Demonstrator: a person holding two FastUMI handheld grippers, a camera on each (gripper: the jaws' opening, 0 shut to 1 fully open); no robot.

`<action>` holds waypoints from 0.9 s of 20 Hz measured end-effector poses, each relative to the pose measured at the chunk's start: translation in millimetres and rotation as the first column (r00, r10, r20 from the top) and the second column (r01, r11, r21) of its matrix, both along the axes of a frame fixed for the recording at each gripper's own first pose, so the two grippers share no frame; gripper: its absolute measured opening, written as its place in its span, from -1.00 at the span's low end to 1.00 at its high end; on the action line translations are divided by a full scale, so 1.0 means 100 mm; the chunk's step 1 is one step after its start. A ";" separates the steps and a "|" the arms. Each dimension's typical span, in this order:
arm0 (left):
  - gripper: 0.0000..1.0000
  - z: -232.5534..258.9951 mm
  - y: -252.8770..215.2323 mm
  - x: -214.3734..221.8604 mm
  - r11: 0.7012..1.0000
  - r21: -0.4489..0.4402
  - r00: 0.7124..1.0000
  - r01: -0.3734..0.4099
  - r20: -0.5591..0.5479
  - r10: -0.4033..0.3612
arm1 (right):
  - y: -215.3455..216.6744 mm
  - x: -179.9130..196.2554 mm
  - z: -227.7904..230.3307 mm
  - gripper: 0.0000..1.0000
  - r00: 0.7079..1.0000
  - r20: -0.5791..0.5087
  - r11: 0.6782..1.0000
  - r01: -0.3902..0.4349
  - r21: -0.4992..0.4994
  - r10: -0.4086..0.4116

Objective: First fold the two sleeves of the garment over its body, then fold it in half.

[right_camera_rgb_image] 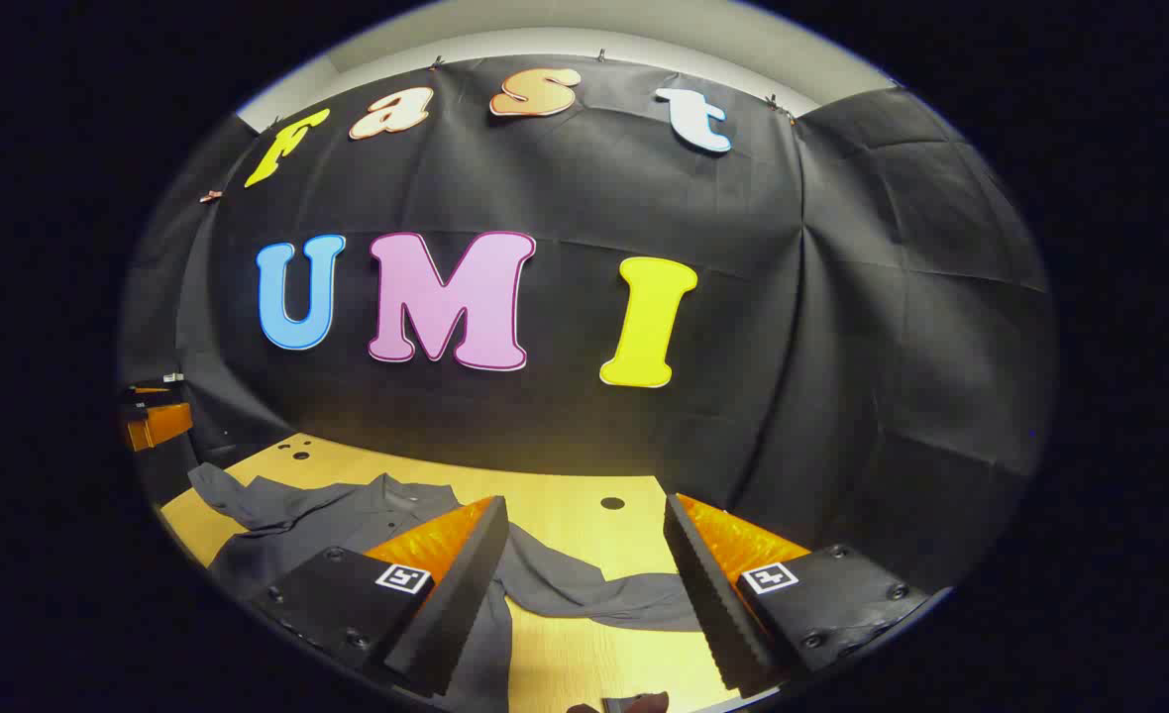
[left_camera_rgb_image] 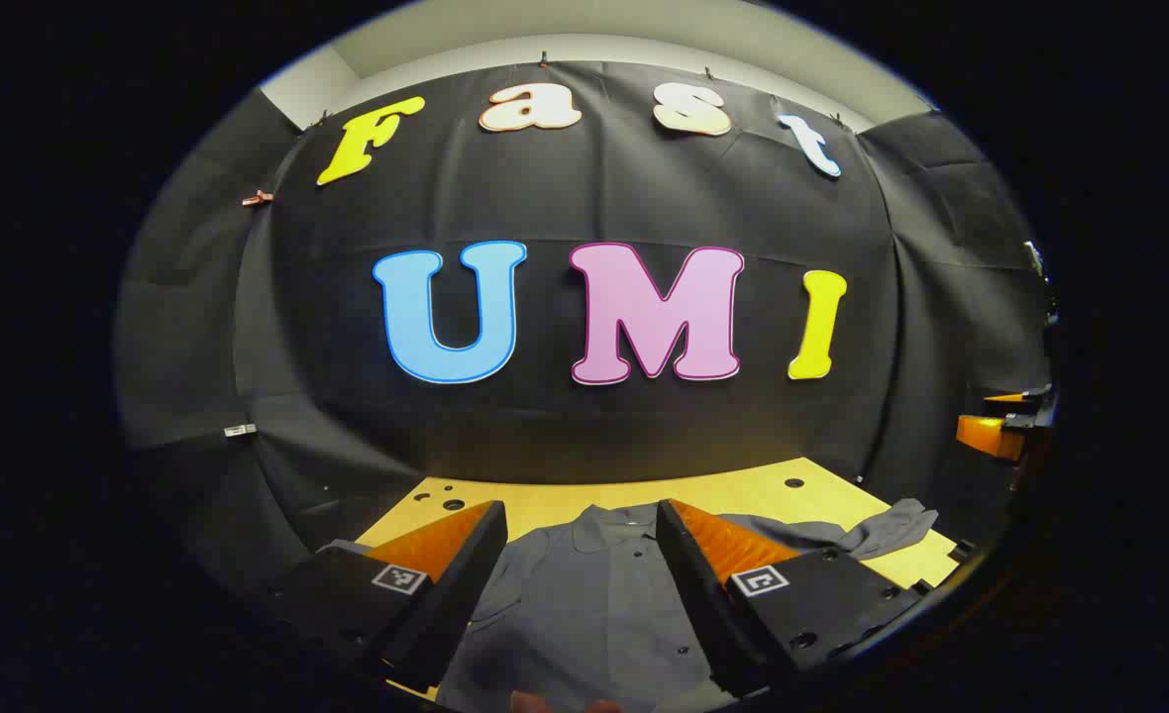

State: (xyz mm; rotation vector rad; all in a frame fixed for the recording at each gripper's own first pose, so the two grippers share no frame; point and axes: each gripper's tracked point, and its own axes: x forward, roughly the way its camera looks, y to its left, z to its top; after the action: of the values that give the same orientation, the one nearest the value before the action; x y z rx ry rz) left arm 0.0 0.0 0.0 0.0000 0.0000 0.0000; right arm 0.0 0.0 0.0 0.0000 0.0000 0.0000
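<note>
Two grippers are hovering above a wooden table [left_camera_rgb_image: 743, 490] with a grey collared garment [left_camera_rgb_image: 584, 594] lying spread on it, buttons facing up. In the left gripper view, the left gripper [left_camera_rgb_image: 582, 540] is hanging over the body of the garment with its fingers standing wide apart and gripping nothing; the collar is lying just past the gap between the fingertips, and the button line is running down between the two fingers. One sleeve [left_camera_rgb_image: 882, 530] is stretching away to the right of that view, rumpled, with its end lying near the table's far corner. The other gripper [left_camera_rgb_image: 1001, 431] is showing at the far right edge of that view, well apart from the garment; whether it is open cannot be told from there. In the right gripper view, the right gripper [right_camera_rgb_image: 584, 535] is hanging over the bare table [right_camera_rgb_image: 584, 540] beside the garment [right_camera_rgb_image: 337, 520], its fingers also spread wide and holding nothing. A sleeve [right_camera_rgb_image: 594, 589] is lying flat across the wood between those fingers, reaching toward the right-hand finger. The garment's other sleeve [right_camera_rgb_image: 238, 495] is lying crumpled at the far left of the table. Several dark round holes [right_camera_rgb_image: 612, 503] are dotting the tabletop.
</note>
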 end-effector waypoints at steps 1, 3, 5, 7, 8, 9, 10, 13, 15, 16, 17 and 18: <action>0.92 -0.02 -0.02 0.02 1.000 0.005 1.000 0.000 -0.001 0.000 | 0.00 0.02 -0.02 0.94 1.000 -0.001 1.000 -0.002 -0.002 0.002; 0.91 -0.01 -0.04 0.06 1.000 0.010 1.000 0.000 -0.005 0.000 | -0.02 0.06 -0.04 0.94 1.000 -0.005 1.000 -0.005 -0.009 0.005; 0.91 -0.02 -0.04 0.09 1.000 0.012 1.000 -0.001 -0.009 0.001 | -0.03 0.09 -0.07 0.95 1.000 -0.012 1.000 -0.006 -0.010 0.006; 0.91 -0.02 -0.04 0.12 1.000 0.017 1.000 -0.001 -0.012 0.001 | -0.06 0.13 -0.09 0.95 1.000 -0.014 1.000 -0.003 -0.008 0.003; 0.92 -0.03 -0.05 0.13 1.000 0.019 1.000 0.000 -0.016 0.000 | -0.07 0.14 -0.10 0.95 1.000 -0.016 1.000 -0.003 -0.008 0.003; 0.91 -0.04 -0.05 0.14 1.000 0.020 1.000 -0.001 -0.018 0.002 | -0.08 0.14 -0.10 0.95 1.000 -0.016 1.000 -0.002 -0.009 0.002; 0.91 -0.03 -0.06 0.14 1.000 0.019 1.000 -0.002 -0.018 0.002 | -0.09 0.16 -0.09 0.96 1.000 -0.016 1.000 -0.004 -0.008 0.004; 0.91 -0.04 -0.11 0.16 1.000 0.011 1.000 0.001 -0.015 -0.001 | -0.11 0.20 -0.10 0.95 1.000 -0.014 1.000 -0.008 -0.008 0.008; 0.91 -0.04 -0.13 0.18 1.000 0.017 1.000 0.003 -0.016 -0.003 | -0.14 0.23 -0.12 0.94 1.000 -0.018 1.000 -0.003 -0.013 0.003; 0.92 -0.03 -0.14 0.18 1.000 0.019 1.000 0.004 -0.017 -0.003 | -0.18 0.25 -0.14 0.95 1.000 -0.023 1.000 0.003 -0.015 -0.003; 0.91 -0.06 -0.15 0.18 1.000 0.021 1.000 0.005 -0.020 -0.005 | -0.23 0.28 -0.16 0.94 1.000 -0.029 1.000 0.011 -0.016 -0.011; 0.91 -0.05 -0.15 0.17 1.000 0.021 1.000 0.005 -0.024 -0.004 | -0.29 0.32 -0.18 0.94 0.999 -0.036 1.000 0.019 -0.018 -0.019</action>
State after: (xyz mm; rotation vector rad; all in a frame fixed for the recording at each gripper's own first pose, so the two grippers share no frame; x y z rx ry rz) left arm 17.5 -15.4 -5.2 0.0211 0.0242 -0.0045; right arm 31.6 -28.9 -18.4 -0.0175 0.0361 -0.0192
